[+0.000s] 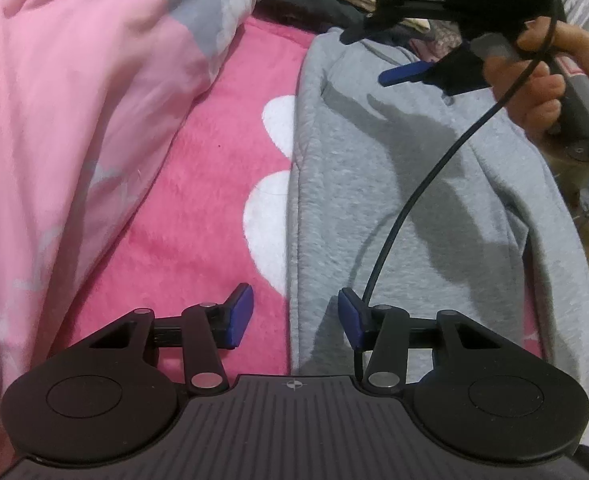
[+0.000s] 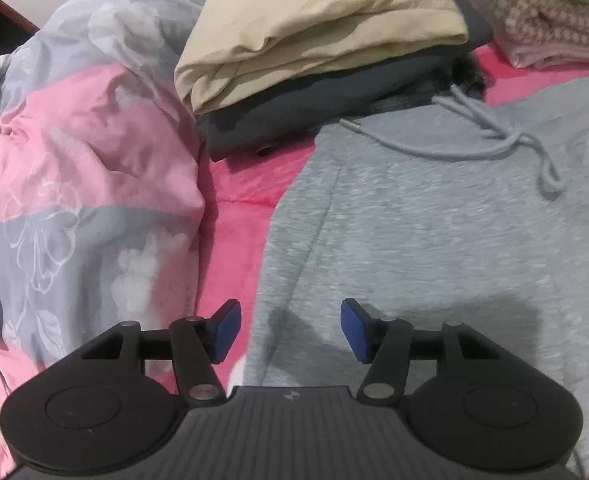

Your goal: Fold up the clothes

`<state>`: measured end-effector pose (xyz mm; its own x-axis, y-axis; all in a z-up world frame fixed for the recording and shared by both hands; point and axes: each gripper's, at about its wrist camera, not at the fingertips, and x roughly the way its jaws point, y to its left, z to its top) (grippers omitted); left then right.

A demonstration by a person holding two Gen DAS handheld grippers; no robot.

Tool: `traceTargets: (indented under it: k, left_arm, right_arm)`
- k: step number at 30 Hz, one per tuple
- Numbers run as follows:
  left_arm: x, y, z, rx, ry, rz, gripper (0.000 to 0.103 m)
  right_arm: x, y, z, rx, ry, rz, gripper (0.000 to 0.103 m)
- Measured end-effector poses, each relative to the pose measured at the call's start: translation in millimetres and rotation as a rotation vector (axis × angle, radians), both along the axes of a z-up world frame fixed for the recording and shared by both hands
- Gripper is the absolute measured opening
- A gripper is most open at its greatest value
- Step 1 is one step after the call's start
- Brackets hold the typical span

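One grey fleece hoodie [image 2: 434, 240], flat on pink blanket [image 1: 198, 200], drawstring looped; both grippers [image 1: 294, 316] [image 2: 290, 330] released, empty.

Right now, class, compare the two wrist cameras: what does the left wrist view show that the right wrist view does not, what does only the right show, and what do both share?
Only the left wrist view shows the right gripper from outside, the hand holding it, the black cable and the white patches on the blanket.

Only the right wrist view shows the drawstring, the beige folded garment on its dark stack, and a knitted pink item.

Both show the grey hoodie, pink blanket and floral duvet.
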<state>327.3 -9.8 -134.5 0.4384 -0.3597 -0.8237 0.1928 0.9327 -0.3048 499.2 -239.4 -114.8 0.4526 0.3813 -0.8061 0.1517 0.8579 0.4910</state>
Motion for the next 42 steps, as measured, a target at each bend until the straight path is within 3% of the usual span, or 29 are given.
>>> traceTargets:
  k: [10,15,19,24,33,35,42]
  left_arm:
    - [3.4,4.6,-2.2,-0.117,-0.004,0.023,0.041]
    - [6.3,14.8,-4.9,-0.181,0.027,0.074,0.041]
    - [8.2,15.7,-8.3,-0.18,0.04,0.089,0.041]
    - [7.9,6.3,-9.1,-0.14,0.018,0.063,0.041]
    - [3.3,-3.0,-9.7,-0.103,-0.021,0.022,0.018]
    - [1.7,-4.5,-9.3,-0.104,-0.028,0.01,0.008]
    - [-5.2,-11.4,-0.2,-0.133,-0.084,-0.041,0.003]
  right_arm:
    - [-9.1,-7.6,2.9,0.031,-0.009,0.056,0.059]
    - [-16.9,-23.8,14.6,-0.037,-0.074,0.052,0.059]
    - [-19.0,-43.8,17.1,-0.073,-0.088,0.008,0.059]
    - [-18.8,-38.3,9.6,-0.078,-0.066,0.038,0.059]
    - [3.5,9.3,-2.7,-0.129,-0.061,0.094,0.06]
    - [9.7,19.8,-3.7,-0.164,-0.067,0.101,0.066]
    - [24.7,40.6,-7.7,-0.274,-0.079,0.123,0.068]
